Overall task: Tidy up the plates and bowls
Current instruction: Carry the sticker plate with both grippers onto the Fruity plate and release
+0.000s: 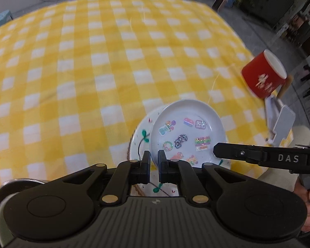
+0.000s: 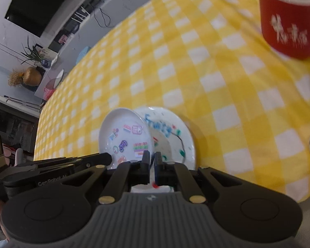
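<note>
"Fruits" on the painted plate [image 2: 171, 136]; "DAS" on the right tongs [image 1: 225, 152].

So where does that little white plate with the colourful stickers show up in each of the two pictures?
Left wrist view: the sticker plate is at lower centre-right, overlapping the painted plate, its near rim between the left gripper fingers.
Right wrist view: it is at lower centre-left, left of the "Fruits" lettering, just ahead of the right gripper.
Shared landmark: the red cup on the yellow checked tablecloth.

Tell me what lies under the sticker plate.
Under the sticker plate sits a larger painted plate, reading "Fruits" with green and black marks. The overlapped part of its painting is hidden.
</note>
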The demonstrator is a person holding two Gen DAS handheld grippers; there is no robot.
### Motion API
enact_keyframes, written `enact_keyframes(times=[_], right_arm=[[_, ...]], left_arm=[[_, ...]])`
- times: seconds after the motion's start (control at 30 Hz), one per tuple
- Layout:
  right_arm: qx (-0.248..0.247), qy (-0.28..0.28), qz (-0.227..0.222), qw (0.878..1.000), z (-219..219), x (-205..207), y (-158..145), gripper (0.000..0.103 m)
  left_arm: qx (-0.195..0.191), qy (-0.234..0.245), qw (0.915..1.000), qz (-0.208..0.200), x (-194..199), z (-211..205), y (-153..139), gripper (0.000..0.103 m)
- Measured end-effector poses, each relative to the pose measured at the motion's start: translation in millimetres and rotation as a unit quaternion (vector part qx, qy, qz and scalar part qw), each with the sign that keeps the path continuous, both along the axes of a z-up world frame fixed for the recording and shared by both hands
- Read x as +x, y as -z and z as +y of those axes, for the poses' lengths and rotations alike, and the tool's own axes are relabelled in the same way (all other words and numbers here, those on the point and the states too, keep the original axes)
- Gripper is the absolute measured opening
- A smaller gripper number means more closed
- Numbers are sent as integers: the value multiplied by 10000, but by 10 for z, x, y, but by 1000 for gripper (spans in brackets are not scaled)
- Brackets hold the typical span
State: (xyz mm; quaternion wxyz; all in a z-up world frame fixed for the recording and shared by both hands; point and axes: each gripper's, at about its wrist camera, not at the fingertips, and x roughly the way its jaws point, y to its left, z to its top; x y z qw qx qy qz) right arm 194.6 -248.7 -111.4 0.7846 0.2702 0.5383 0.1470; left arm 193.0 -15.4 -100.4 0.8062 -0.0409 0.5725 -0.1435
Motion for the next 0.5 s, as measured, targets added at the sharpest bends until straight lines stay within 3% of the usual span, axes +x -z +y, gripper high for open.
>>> enact_keyframes(times=[0.23, 0.5], right_arm=[[-86, -209, -44, 9997, 88, -63, -25, 2], [-210, -72, 267, 9994, 85, -36, 139, 4]], left_arm=[[135, 224, 9996, 55, -65, -83, -32, 12], [403, 372, 9985, -5, -72, -223, 40, 19]])
